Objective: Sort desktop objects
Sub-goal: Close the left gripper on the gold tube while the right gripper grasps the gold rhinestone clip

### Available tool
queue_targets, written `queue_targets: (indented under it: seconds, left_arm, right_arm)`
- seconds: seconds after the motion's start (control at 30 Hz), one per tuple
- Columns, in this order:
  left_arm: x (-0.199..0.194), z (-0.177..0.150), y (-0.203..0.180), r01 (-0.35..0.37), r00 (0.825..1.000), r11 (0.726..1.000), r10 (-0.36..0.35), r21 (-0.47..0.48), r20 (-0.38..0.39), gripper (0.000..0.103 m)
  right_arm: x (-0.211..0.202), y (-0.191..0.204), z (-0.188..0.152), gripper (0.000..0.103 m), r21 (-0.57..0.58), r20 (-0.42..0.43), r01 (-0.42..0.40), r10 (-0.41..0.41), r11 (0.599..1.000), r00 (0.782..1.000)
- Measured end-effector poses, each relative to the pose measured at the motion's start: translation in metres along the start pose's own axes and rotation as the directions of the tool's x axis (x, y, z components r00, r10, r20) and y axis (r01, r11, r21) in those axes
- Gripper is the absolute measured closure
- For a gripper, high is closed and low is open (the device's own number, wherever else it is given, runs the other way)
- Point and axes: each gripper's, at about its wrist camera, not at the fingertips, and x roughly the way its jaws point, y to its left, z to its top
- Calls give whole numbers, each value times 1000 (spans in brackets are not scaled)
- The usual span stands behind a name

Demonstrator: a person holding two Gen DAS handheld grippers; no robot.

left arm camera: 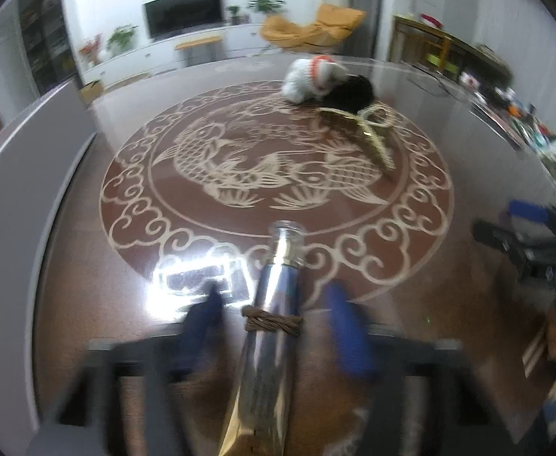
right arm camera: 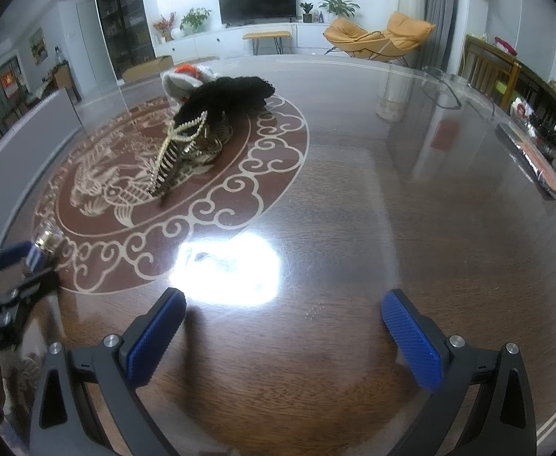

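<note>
In the left wrist view a shiny metal bottle [left arm camera: 274, 326] with a brown cord around its middle lies between the blue fingers of my left gripper [left arm camera: 274, 300], neck pointing away; the fingers stand apart on either side of it, blurred. The bottle's neck [right arm camera: 46, 239] shows at the left edge of the right wrist view. A white plush with an orange collar [left arm camera: 312, 76], a black knitted item [left arm camera: 350, 91] and a gold beaded comb-like piece [left arm camera: 369, 133] lie on the far side of the round fish pattern. My right gripper [right arm camera: 283, 326] is open and empty above bare table.
The dark wooden table has a glass top [right arm camera: 354, 209] with a bright lamp glare [right arm camera: 228, 273]. A shelf with several small bottles [right arm camera: 555, 144] runs along the right. The right gripper shows at the right edge of the left wrist view [left arm camera: 536, 250].
</note>
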Motion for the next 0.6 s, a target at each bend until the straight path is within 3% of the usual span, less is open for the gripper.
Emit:
queue_targets:
  seconds: [0.1,0.13,0.2,0.3,0.4,0.47,0.53,0.57,0.6]
  left_arm:
    - [-7,-11,1,10,1000,1000,-10,4,12,75]
    - [-10,-14,3,10,1000,1000,-10,-8,16,76]
    - [-14,-20,8,15,1000,999,-14,-52,24,76]
    - [-19,-25,15,23,999,995,-21,-94,30,76]
    - [-28,-30,18,6,999,996,-2,-91,40,76]
    - [-37,-34,21,-1,999,996,5,-86,49,76]
    - [-45,-37,26,-2,998,996,8,-93,61,76]
    - [-49,-38,29,5,998,995,1,-101,67,76]
    - [-51,-39,31,12,997,994,-4,-109,74,76]
  right_arm:
    - [3,1,13,0,-4,-51,-104,104,995,993]
    - [4,5,22,0,2,-69,-176,176,984,982]
    - [10,15,41,0,11,-93,-245,245,970,965]
    - [35,41,71,0,20,-133,-280,280,960,951]
    - [64,66,97,1,-11,-127,-212,209,977,970]
    - [74,78,107,15,-40,-104,-187,182,982,978]
    - [73,90,108,56,-135,-82,-146,136,980,987]
    - [72,91,106,61,-157,-82,-152,141,976,987]
    - [68,91,103,85,-169,-87,-180,168,969,982]
